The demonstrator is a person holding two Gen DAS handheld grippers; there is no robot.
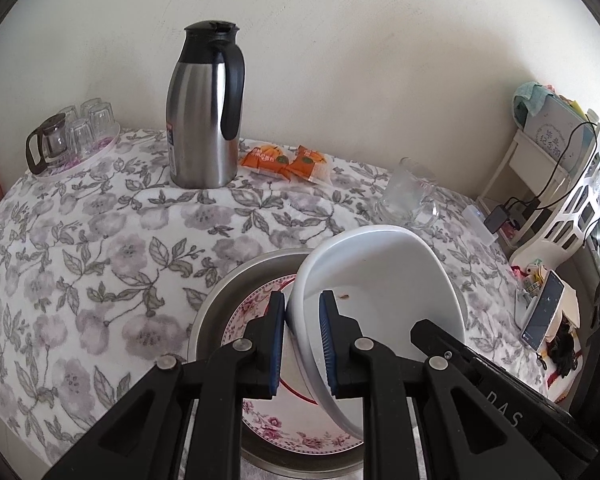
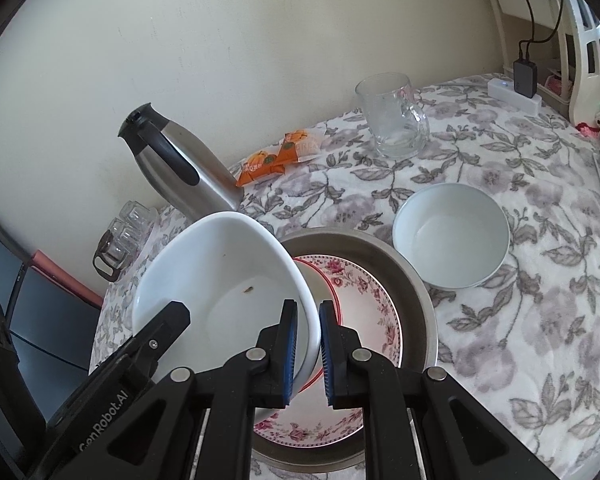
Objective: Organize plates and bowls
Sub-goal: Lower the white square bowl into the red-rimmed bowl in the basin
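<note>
Both the left hand-held gripper (image 1: 303, 344) and the right hand-held gripper (image 2: 309, 354) pinch opposite rims of the large white bowl (image 2: 224, 280) above the floral plate (image 2: 364, 292) in the metal pan (image 2: 416, 280), while 1 small white bowl (image 2: 452, 236) at 2 o'clock on the bench (image 2: 520, 320) remains unstacked.

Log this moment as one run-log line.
both grippers: shut on large white bowl rim | above: floral plate in metal basin

Glossy ceramic bowl (image 1: 380, 280), brushed-metal basin (image 1: 236, 288).
</note>
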